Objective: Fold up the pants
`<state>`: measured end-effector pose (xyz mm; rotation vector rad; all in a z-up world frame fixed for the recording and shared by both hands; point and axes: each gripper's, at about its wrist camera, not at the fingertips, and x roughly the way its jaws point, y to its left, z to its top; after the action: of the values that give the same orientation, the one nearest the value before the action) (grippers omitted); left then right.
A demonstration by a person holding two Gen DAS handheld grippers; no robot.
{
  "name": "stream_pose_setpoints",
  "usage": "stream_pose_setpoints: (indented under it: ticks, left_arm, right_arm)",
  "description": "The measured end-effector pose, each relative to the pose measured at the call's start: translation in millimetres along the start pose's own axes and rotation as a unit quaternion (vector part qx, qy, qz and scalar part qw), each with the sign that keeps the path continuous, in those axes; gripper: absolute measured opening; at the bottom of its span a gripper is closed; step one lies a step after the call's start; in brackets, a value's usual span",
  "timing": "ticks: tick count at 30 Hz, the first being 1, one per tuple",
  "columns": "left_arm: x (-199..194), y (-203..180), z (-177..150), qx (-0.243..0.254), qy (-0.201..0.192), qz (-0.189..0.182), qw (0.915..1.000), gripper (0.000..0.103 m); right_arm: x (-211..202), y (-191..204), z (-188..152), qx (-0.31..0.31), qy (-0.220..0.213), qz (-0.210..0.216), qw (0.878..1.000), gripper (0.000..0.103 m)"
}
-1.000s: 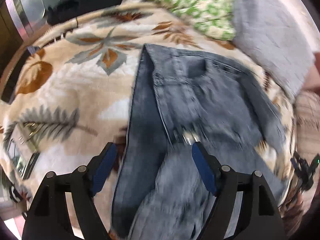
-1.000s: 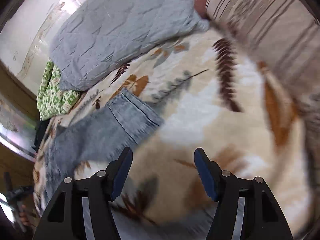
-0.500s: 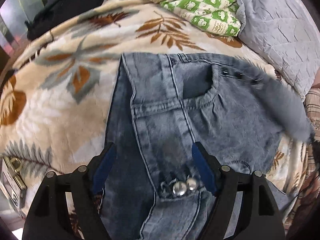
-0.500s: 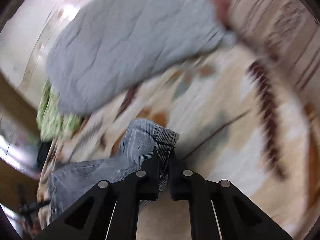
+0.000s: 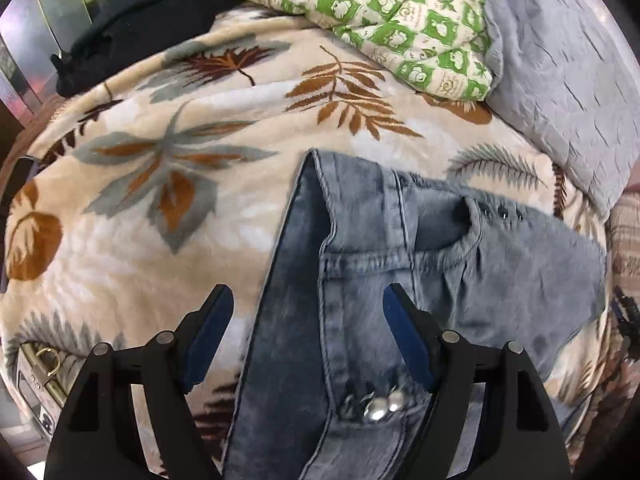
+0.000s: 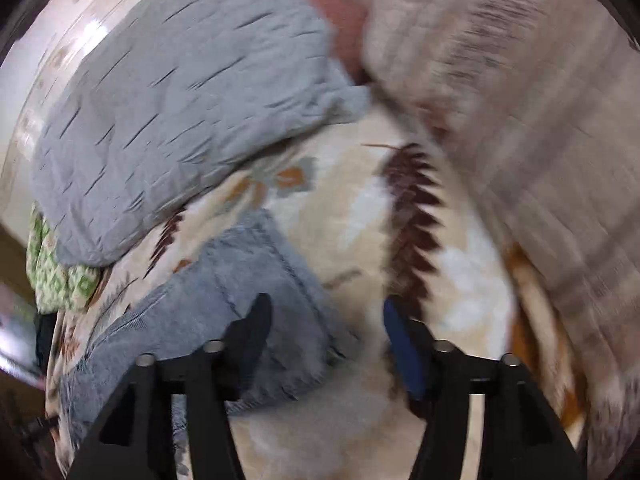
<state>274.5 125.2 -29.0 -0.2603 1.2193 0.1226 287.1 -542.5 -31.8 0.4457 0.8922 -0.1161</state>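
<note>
While the left gripper (image 5: 306, 320) hangs steeply over the bed, its jaws stand wide apart with nothing clamped; beneath the gap lies the waistband end of the jeans (image 5: 360, 280), untouched by the blue pads (image 5: 404, 332). Just below the gap, near the inner side of the right-hand finger, two metal buttons (image 5: 382, 406) sit on the fly. Ahead of the fingertips the denim shows a front pocket (image 5: 444, 236) with small rivets, and a darker folded panel runs along its left edge. Beyond and to the left of the gripper spreads the cream leaf-print blanket (image 5: 168, 184); farther ahead rest a green-checked quilt (image 5: 400, 12), a grey pillow (image 5: 568, 80) to the right of it, and a black garment (image 5: 140, 20) at far left. A small case with a brass ring (image 5: 36, 368) lies by the outer side of the left finger.

In the blurred right wrist view, the right gripper (image 6: 324, 332) has just been opening; its jaws are spread and grip nothing. A folded-over leg end of the jeans lies on the blanket under the left finger and reaches into the gap, free of the pads. Ahead lies the grey pillow, with a beige striped cover (image 6: 540, 120) to the right.
</note>
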Motion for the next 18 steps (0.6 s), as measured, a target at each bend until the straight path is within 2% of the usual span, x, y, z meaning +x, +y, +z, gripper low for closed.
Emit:
stream_pose_setpoints:
  ticks: [4, 7, 8, 9, 10, 12, 14, 15, 16, 18]
  left_arm:
    - [20.5, -3.4, 12.8, -0.013, 0.037, -0.008, 0.9992, 0.078]
    - [30.2, -2.6, 19.2, -0.024, 0.040, -0.024, 0.9986, 0.078]
    - [34.0, -2.2, 20.9, -0.028, 0.043, -0.032, 0.9982, 0.078]
    - [36.5, -2.5, 22.0, -0.029, 0.044, -0.035, 0.9980, 0.078]
    - [38.3, -3.4, 22.8, -0.028, 0.043, -0.034, 0.9981, 0.078]
    - [41.9, -6.9, 24.3, -0.020, 0.035, -0.023, 0.9989, 0.078]
    - [48.0, -10.3, 25.8, -0.016, 0.028, -0.010, 0.9994, 0.078]
    - [52.5, -11.8, 25.8, -0.015, 0.027, 0.002, 0.9995, 0.078]
    - [57.0, -12.5, 25.7, -0.017, 0.029, 0.009, 0.9994, 0.078]
    - [61.6, -15.9, 24.1, -0.014, 0.024, 0.024, 0.9993, 0.078]
  right_arm:
    - [35.4, 29.1, 15.5, -0.035, 0.019, -0.005, 0.999, 0.065]
    - [65.5, 40.3, 23.4, -0.053, 0.040, -0.006, 0.998, 0.068]
    - [72.1, 45.1, 24.9, -0.065, 0.048, 0.000, 0.997, 0.058]
    - [72.0, 52.3, 26.9, -0.082, 0.049, 0.022, 0.995, 0.007]
    - [67.2, 57.3, 28.3, -0.092, 0.044, 0.034, 0.994, 0.009]
    - [36.7, 70.3, 33.8, -0.123, -0.024, 0.058, 0.990, 0.007]
    - [21.9, 67.5, 41.4, -0.109, -0.068, 0.057, 0.990, 0.007]
    - [26.3, 64.1, 44.7, -0.101, -0.068, 0.049, 0.991, 0.008]
    - [38.6, 59.8, 45.9, -0.099, -0.054, 0.022, 0.993, 0.010]
    - [82.7, 49.2, 40.4, -0.095, 0.022, -0.071, 0.993, 0.014]
